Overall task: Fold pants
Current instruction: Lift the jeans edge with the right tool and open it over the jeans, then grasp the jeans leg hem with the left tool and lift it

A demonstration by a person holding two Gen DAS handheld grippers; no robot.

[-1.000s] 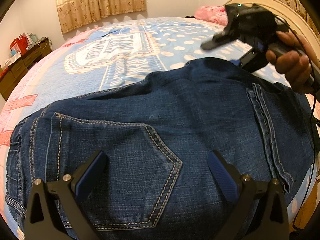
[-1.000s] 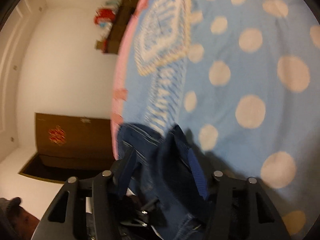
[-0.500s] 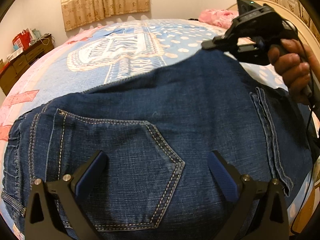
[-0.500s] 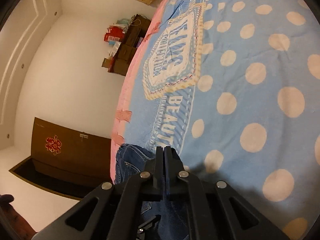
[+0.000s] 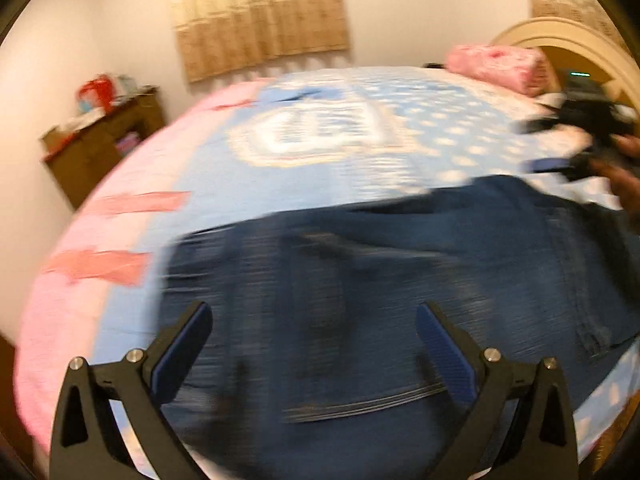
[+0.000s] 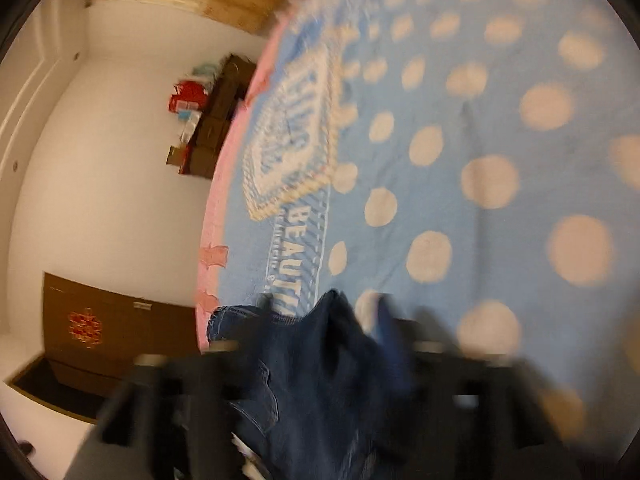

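Left wrist view: left gripper (image 5: pixel 314 350) spread wide over jeans (image 5: pixel 400 300) lying on bed (image 5: pixel 200 184); right gripper (image 6: pixel 320 364) blurred, state indeterminate, denim between fingers; mid-fold, next likely regrasp and flatten.

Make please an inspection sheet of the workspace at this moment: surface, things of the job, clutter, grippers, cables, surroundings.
Surface: bed cover, blue with pale dots and a pink border, covers the bed.
Job's things: jeans lie spread on the near part of the bed; motion blur hides details.
Clutter: pink pillow at the headboard.
Grippers: left gripper open above the jeans, holding nothing. Right gripper is blurred with denim between its fingers; whether it grips, I cannot tell.
Cables: nothing seen.
Surroundings: curtain on the far wall; wooden cabinet with red bag on top; brown door.
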